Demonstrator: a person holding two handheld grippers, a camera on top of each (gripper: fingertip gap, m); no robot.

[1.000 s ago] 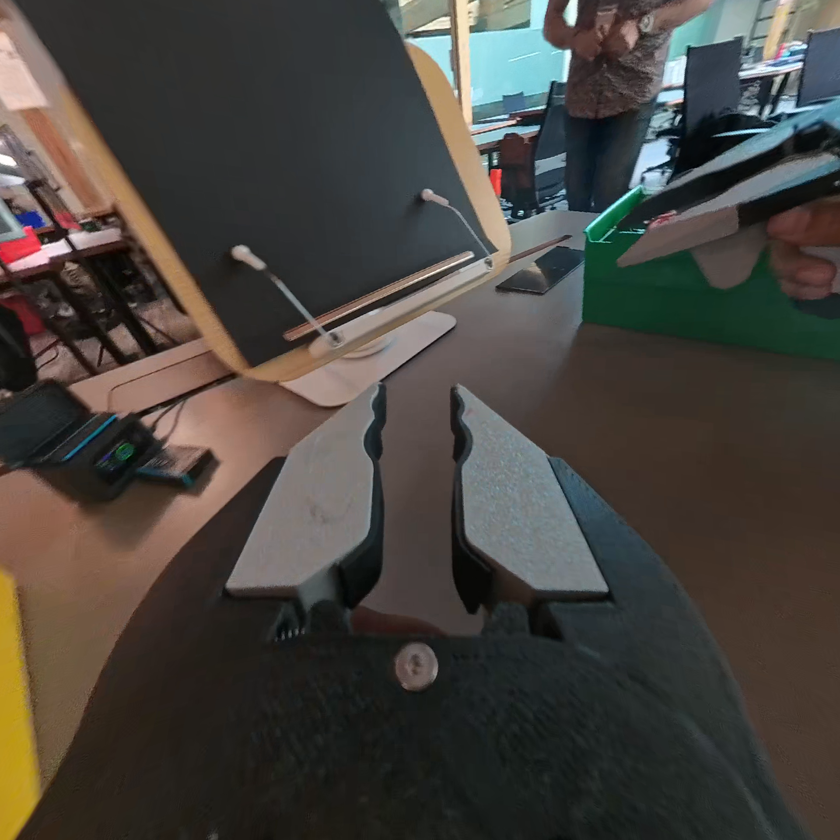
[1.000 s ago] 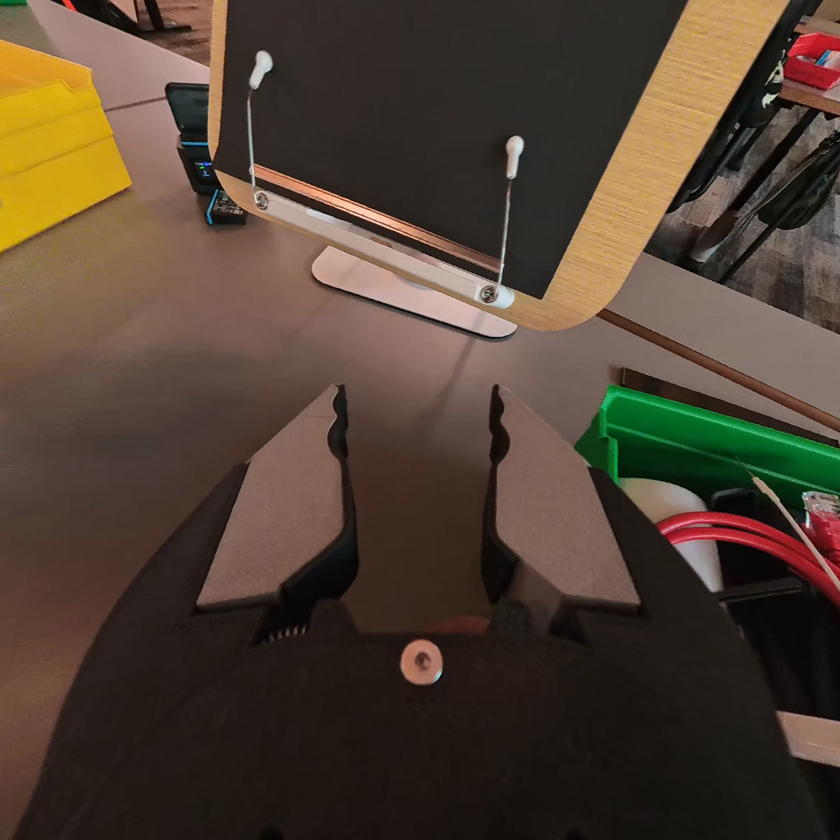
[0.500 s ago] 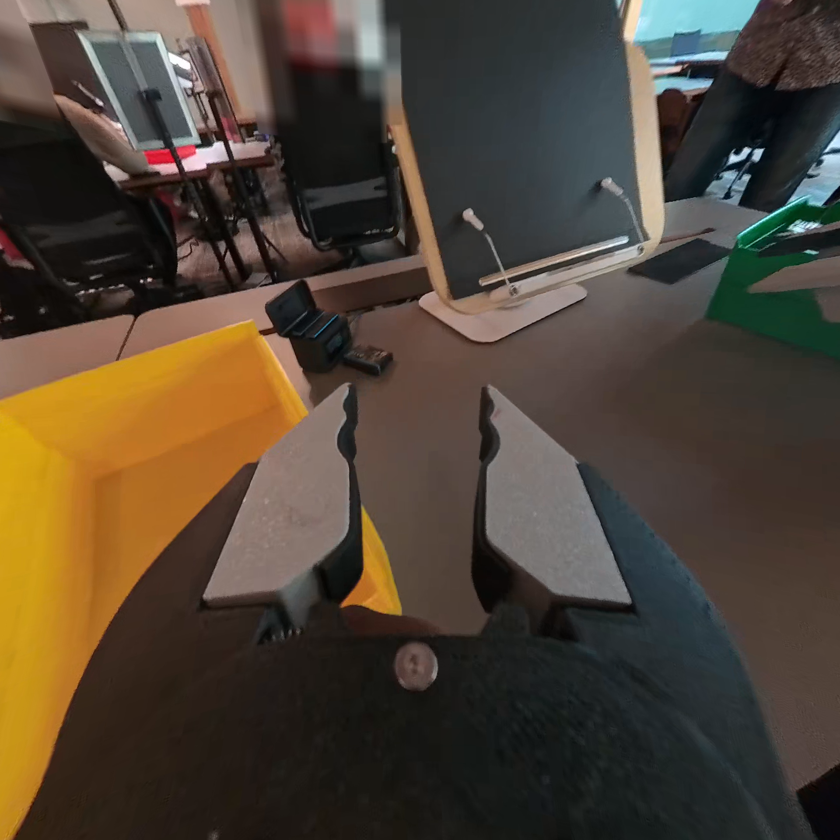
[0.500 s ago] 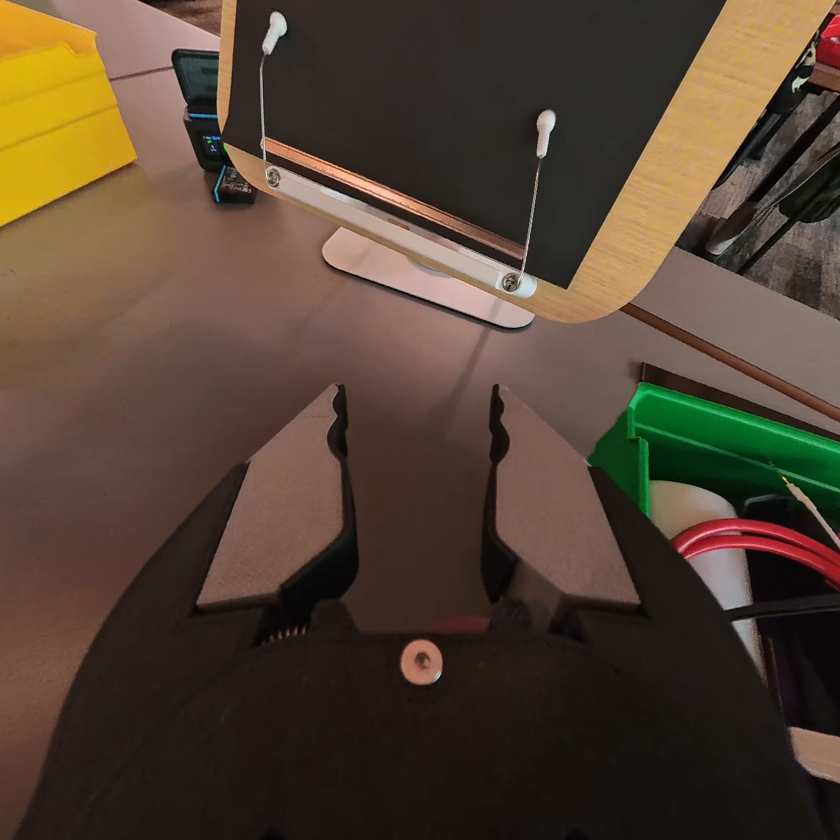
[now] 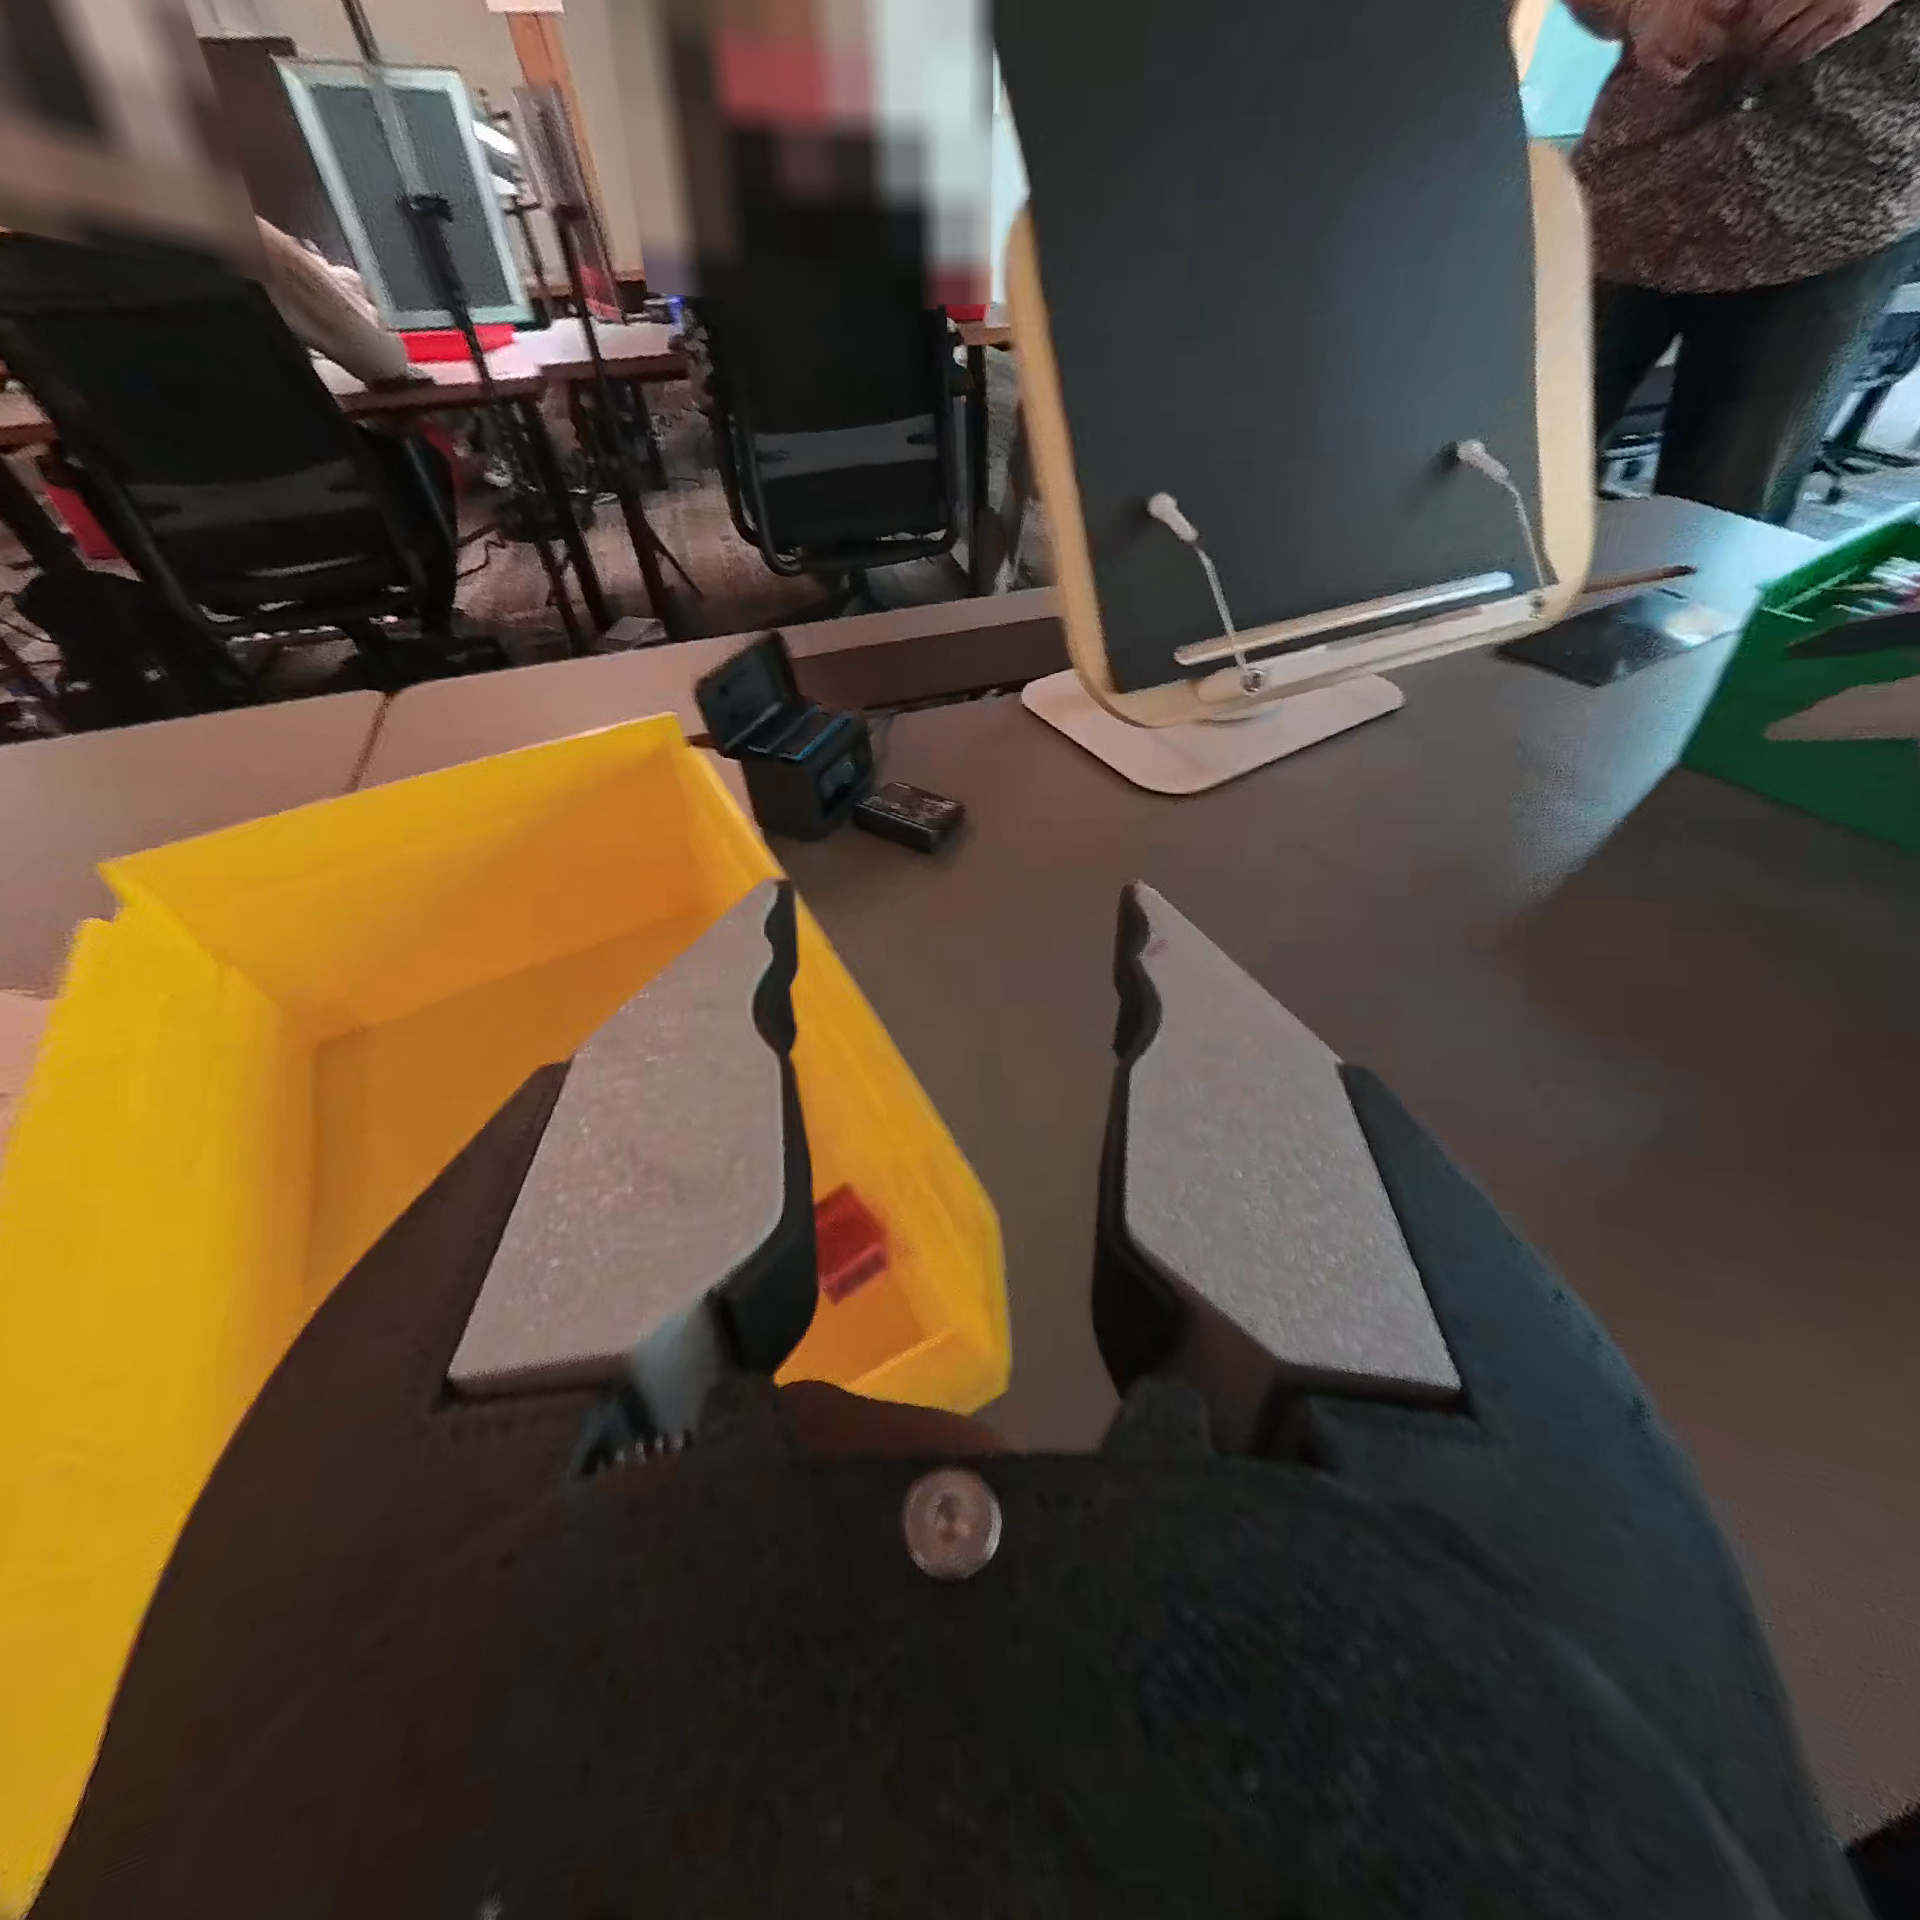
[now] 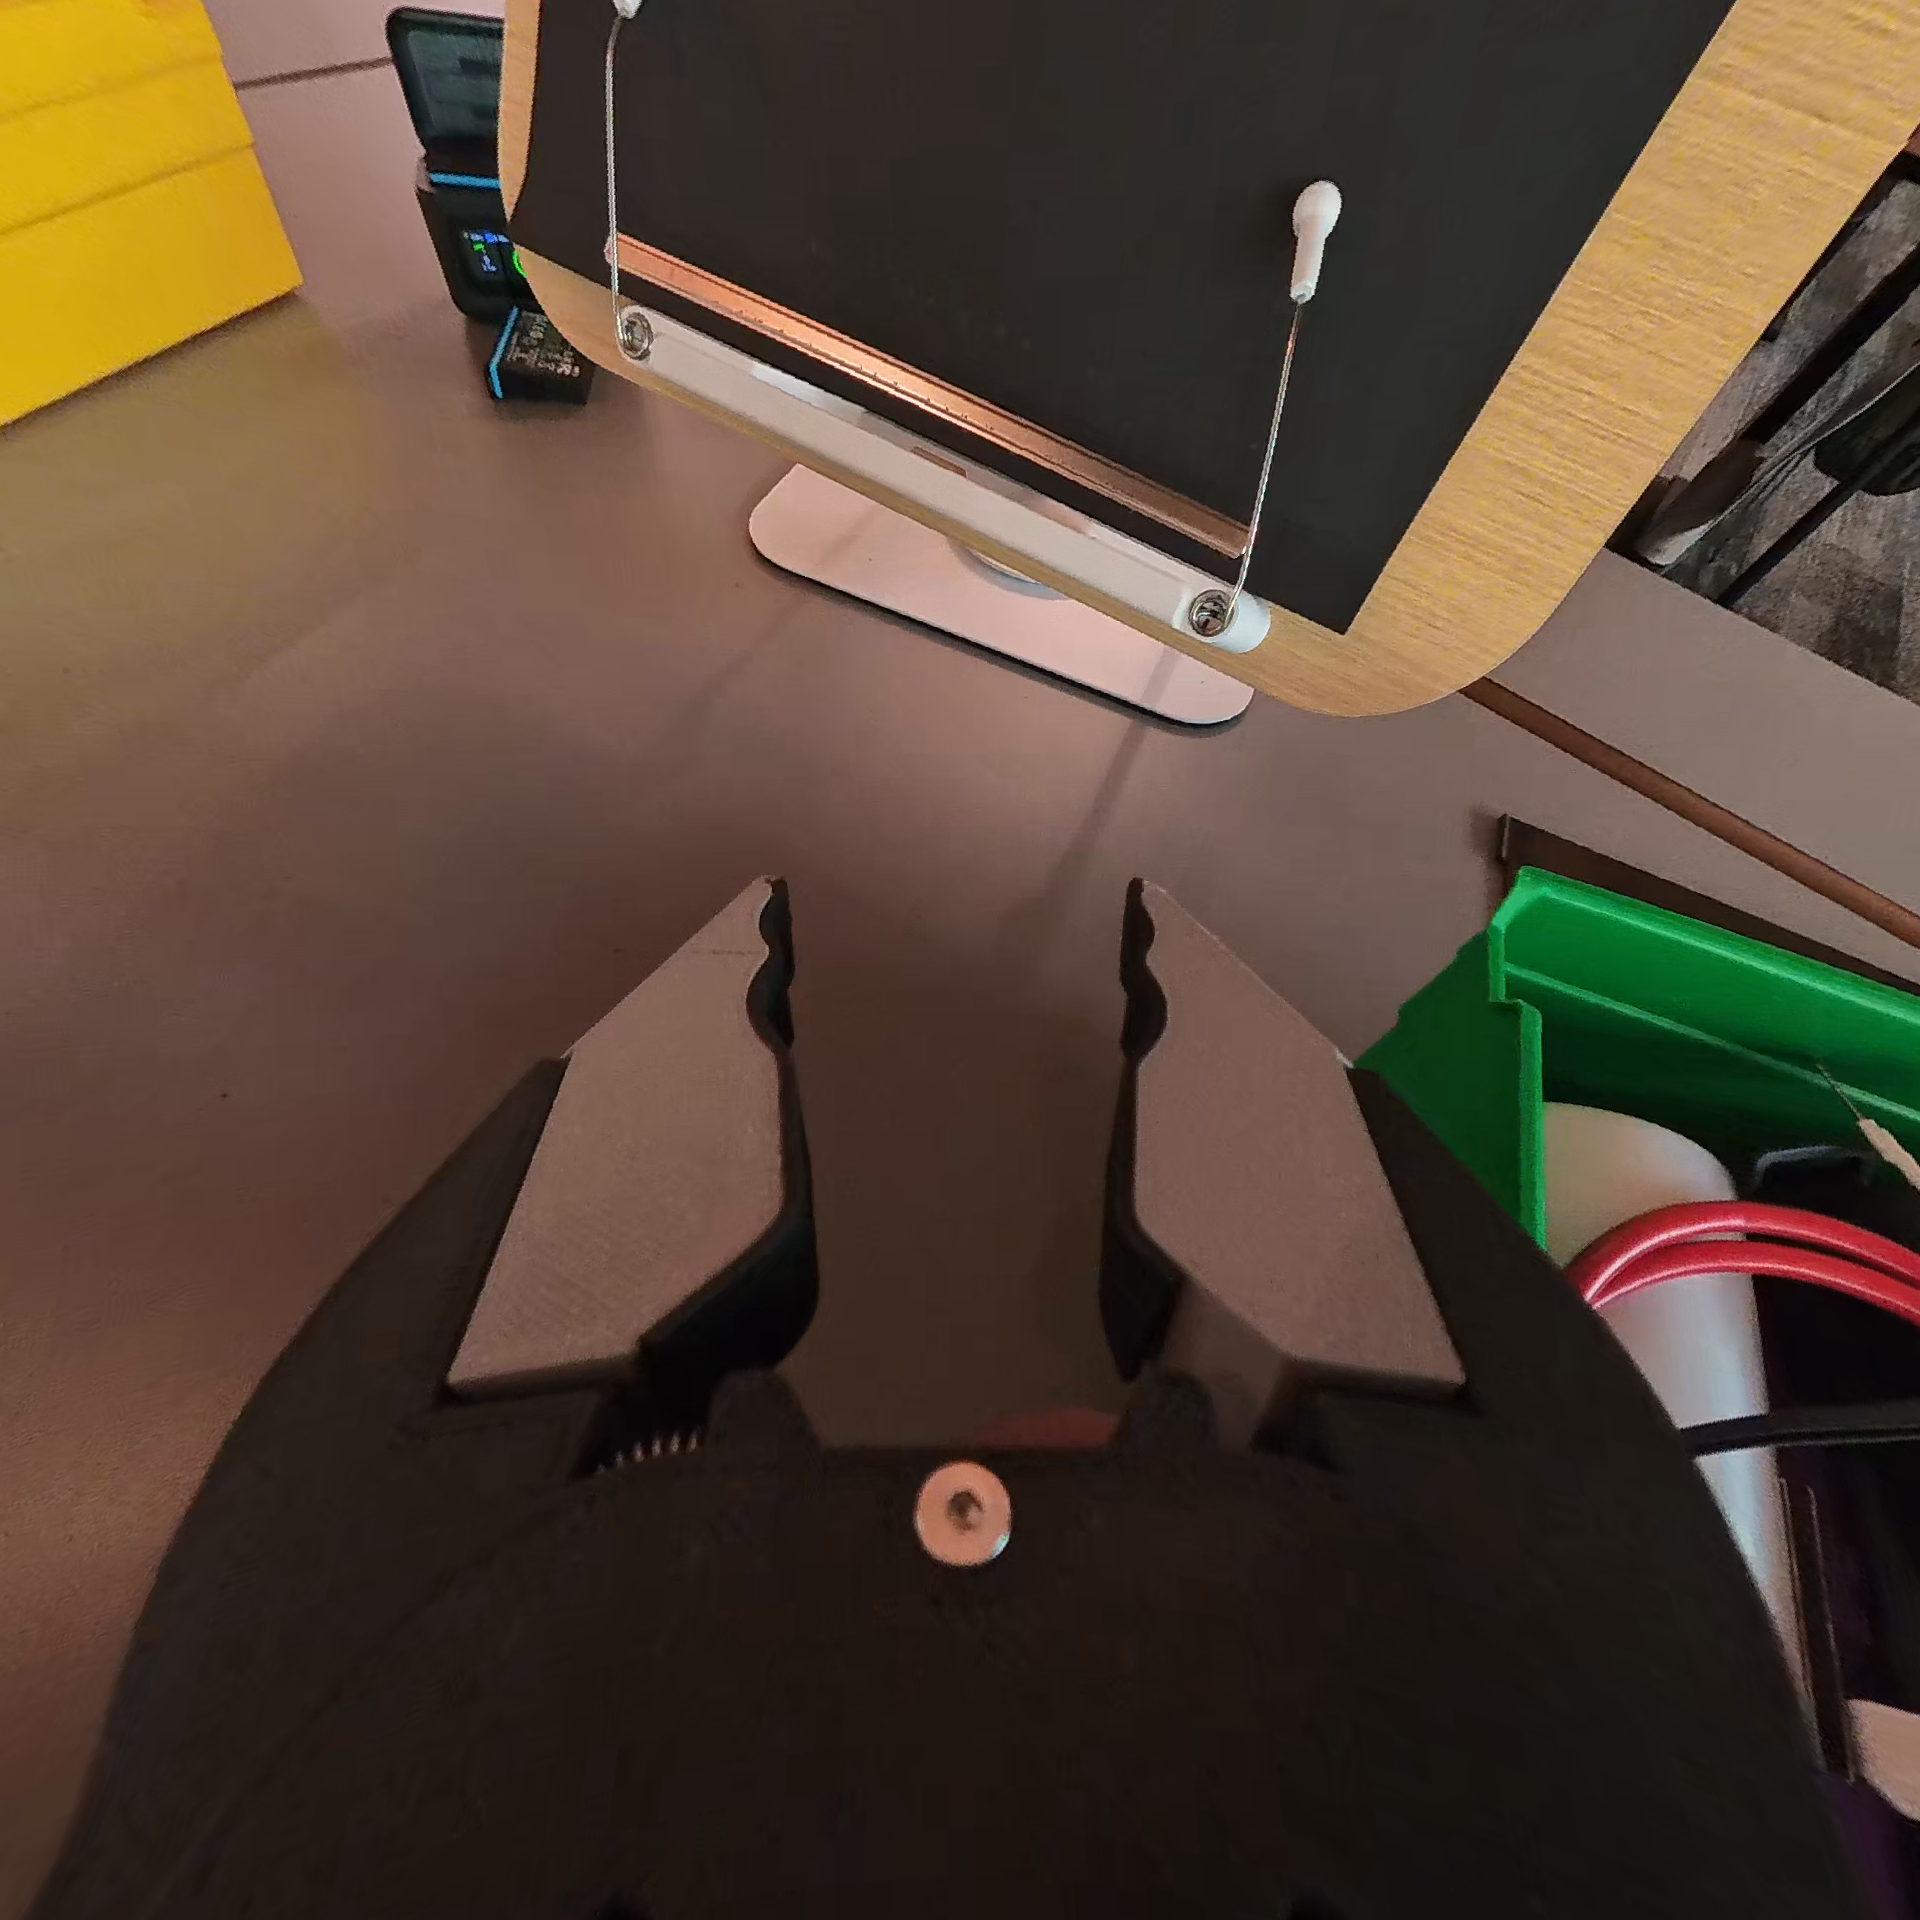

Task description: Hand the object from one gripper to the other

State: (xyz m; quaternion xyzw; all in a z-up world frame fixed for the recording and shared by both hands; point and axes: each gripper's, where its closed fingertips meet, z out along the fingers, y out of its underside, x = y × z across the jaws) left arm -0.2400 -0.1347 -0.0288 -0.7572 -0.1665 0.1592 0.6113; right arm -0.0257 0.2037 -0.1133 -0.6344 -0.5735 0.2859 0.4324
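Note:
My left gripper (image 5: 956,914) is open and empty, held above the right edge of a yellow bin (image 5: 436,935). A small red block (image 5: 847,1242) lies on the bin's floor, partly hidden behind my left finger. My right gripper (image 6: 956,909) is open and empty above the brown table (image 6: 364,779), next to a green bin (image 6: 1683,1008) on its right. The green bin holds a white roll (image 6: 1662,1299), red cables (image 6: 1766,1252) and dark items. The right gripper's finger also shows faintly at the right edge of the left wrist view (image 5: 1839,717).
A black board with a wooden rim on a white stand (image 6: 1039,312) stands mid-table, also in the left wrist view (image 5: 1288,364). A black charger case (image 5: 800,758) and a battery (image 5: 909,810) lie beside it. A person (image 5: 1745,208) stands behind; chairs and desks beyond. The small red block (image 5: 847,1242) lies around 15 cm away from my left fingertips.
My left gripper has swung left from the middle of the table to the yellow bin and opened wider. My right gripper has drifted slightly forward toward the board, still open.

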